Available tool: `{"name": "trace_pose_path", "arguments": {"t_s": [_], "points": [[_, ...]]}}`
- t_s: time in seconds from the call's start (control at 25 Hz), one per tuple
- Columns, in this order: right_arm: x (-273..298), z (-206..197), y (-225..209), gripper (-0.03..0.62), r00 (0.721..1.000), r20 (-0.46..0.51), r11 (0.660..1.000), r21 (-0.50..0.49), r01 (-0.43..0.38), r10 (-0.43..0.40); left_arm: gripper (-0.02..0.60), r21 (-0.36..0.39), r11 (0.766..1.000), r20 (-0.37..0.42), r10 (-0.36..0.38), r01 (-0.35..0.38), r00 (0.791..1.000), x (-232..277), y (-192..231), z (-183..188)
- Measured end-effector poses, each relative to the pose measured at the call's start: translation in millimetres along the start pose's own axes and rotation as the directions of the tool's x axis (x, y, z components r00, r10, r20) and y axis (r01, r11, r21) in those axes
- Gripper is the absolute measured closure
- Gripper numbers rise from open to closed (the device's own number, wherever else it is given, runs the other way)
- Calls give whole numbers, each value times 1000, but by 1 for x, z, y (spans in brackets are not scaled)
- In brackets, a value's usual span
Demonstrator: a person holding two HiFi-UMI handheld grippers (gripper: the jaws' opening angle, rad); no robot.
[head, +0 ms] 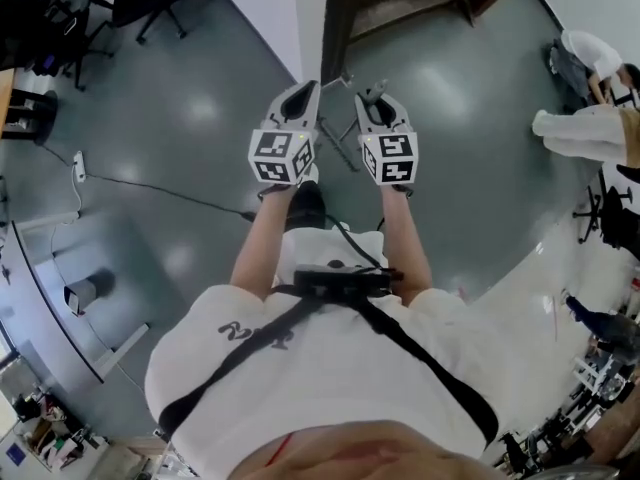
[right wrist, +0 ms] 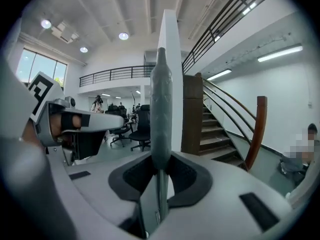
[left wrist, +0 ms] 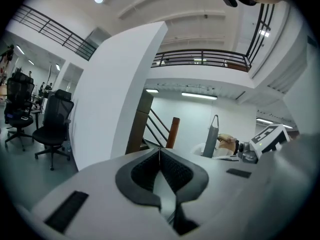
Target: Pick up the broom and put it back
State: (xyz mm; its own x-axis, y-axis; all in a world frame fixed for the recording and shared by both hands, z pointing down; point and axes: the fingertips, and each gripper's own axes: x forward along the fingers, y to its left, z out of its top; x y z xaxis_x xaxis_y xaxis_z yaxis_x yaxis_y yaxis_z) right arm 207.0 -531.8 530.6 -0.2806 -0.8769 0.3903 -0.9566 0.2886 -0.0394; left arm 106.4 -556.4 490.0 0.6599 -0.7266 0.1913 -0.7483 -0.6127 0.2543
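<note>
My right hand-held gripper (right wrist: 161, 160) clamps the broom handle (right wrist: 161, 94); my left hand-held gripper (left wrist: 159, 151) is closed and empty. This close to the staircase (right wrist: 216, 134), the handle could snag and twist loose from a one-handed hold.

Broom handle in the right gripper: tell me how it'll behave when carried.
The broom handle looks rigid, so it likely won't flop. The right gripper clamps its thin shaft near the top end, so it may pivot or slip.

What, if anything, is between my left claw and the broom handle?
Nothing visible. The broom handle stands upright in the right claw, off to the side of the shut, empty left claw, with only open air between them.
</note>
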Motion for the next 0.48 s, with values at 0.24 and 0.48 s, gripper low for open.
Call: {"name": "trace_pose_path", "arguments": {"t_s": [0.24, 0.48], "points": [[96, -65, 0, 503, 980, -197, 999, -14, -30, 27, 569, -85, 996, -96, -9, 1, 995, 56, 66, -40], [161, -120, 2, 503, 931, -358, 997, -13, -77, 67, 569, -126, 992, -180, -8, -15, 984, 81, 107, -76]]}}
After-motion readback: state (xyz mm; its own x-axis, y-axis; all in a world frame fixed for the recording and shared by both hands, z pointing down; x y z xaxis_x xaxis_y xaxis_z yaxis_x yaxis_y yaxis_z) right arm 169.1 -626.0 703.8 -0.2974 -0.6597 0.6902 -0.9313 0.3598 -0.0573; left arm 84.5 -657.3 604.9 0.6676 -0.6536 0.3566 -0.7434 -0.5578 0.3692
